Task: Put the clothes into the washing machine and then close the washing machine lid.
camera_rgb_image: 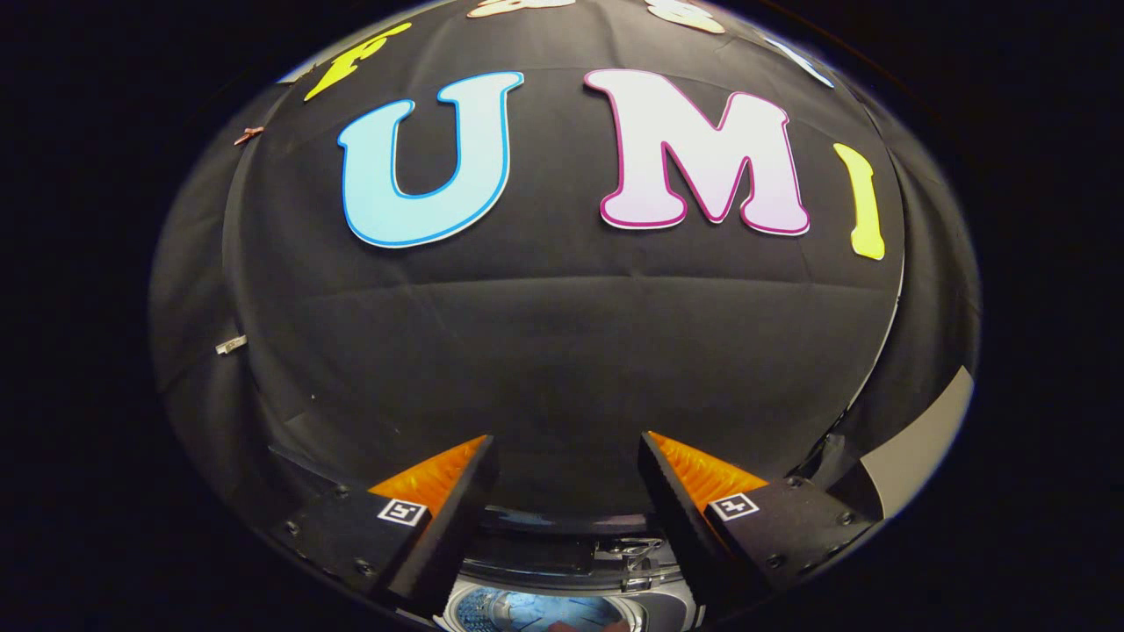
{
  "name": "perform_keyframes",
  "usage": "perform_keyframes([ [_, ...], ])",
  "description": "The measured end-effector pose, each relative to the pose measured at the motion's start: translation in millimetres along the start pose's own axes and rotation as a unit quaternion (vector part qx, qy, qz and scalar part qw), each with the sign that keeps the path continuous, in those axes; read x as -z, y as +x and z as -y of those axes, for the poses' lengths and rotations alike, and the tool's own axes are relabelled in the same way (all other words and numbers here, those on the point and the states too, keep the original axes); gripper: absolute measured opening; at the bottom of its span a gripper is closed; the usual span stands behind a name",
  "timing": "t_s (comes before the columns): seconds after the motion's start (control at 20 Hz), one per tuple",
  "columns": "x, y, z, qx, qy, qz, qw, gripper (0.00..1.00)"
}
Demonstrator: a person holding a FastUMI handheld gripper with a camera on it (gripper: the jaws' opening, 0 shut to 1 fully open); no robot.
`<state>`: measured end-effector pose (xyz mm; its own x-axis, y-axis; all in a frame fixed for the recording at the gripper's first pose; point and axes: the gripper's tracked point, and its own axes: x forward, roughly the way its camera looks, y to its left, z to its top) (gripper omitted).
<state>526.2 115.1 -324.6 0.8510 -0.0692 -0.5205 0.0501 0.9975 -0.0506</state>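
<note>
Down at 6 o'clock between your fingers you've got the washing machine, its drum opening showing bluish inside with the raised lid just behind it. Your fingers are spread wide apart, holding nothing. Up from 9 to 3 o'clock beyond them it's all the black cloth wall. Can't really tell if clothes are in the drum.
</note>
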Motion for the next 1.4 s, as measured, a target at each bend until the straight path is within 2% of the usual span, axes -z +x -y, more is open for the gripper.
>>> perform_keyframes([
  [0.85, 35, -81, -4, -0.021, -0.011, 0.018, 1.0, 1.0],
  [1.15, 65, -116, -7, -0.037, -0.022, 0.015, 0.999, 1.0],
  [1.4, 108, -143, -9, -0.062, -0.031, -0.018, 0.997, 0.99],
])
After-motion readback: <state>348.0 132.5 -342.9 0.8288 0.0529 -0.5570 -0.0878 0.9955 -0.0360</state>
